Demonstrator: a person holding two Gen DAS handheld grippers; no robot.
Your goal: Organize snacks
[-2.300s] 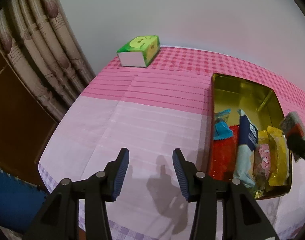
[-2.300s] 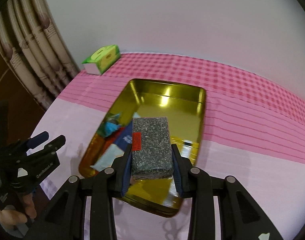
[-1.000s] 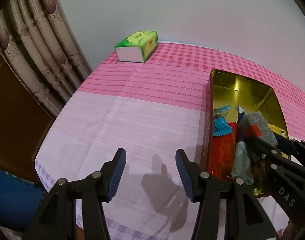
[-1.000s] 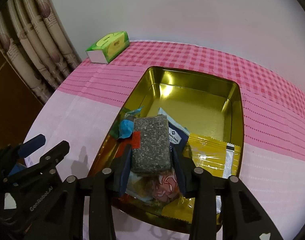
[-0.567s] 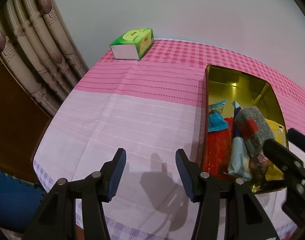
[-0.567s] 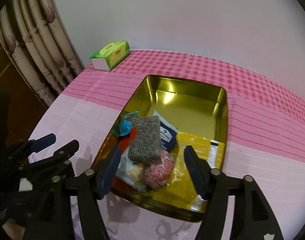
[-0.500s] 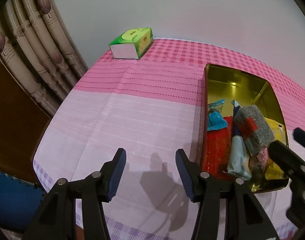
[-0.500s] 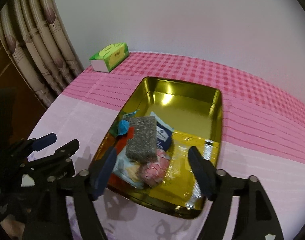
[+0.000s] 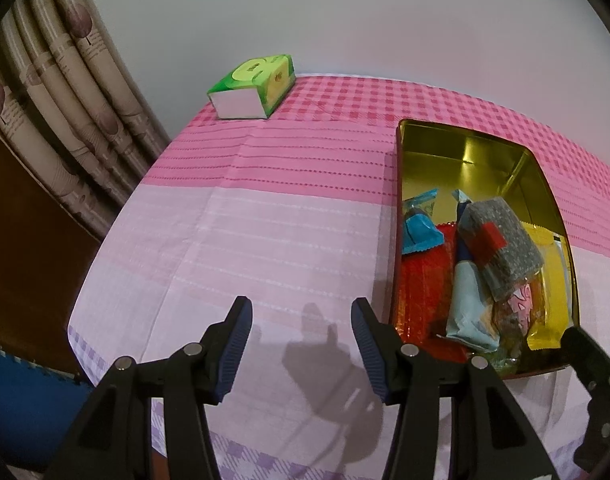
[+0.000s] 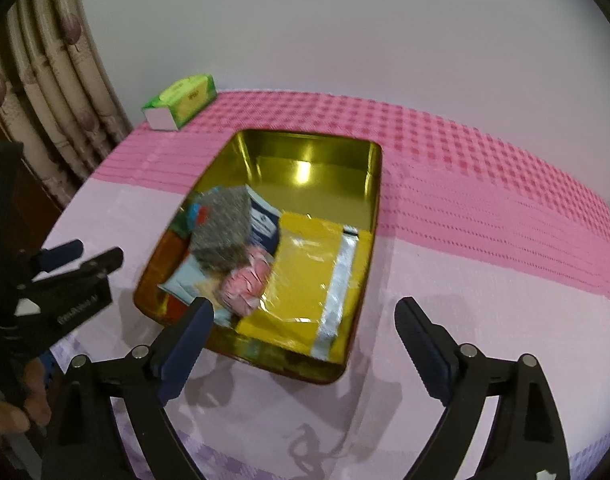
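Two grippers hover over a counter [image 10: 485,280] covered with a pink and lilac cloth. Nearest in the right wrist view, the right gripper [image 10: 303,338] is released: its jaws have just been opening, they stand wide apart, and nothing is between them. Just beyond its fingertips sits a gold tin [image 10: 375,184], its long axis running away from this gripper toward the wall.

Inside the tin, the near half holds the snacks. A grey speckled packet [image 10: 225,224] with a red patch lies free on top of the pile, toward the tin's left side, its length roughly following the tin's. Beside it lie a pink sweet [image 10: 247,284], a pale blue packet [image 10: 183,284], a dark blue packet [image 10: 263,224] and a flat yellow packet [image 10: 305,272]. The far half of the tin is bare metal.

In the left wrist view, the left gripper [image 9: 301,324] is partly open and holds nothing; it hangs over bare cloth, with the tin off to its right. The right gripper is nearer the snacks, directly in line with them.

Farthest, a green tissue box [image 10: 181,100] rests near the wall, beside a curtain [image 10: 53,100].
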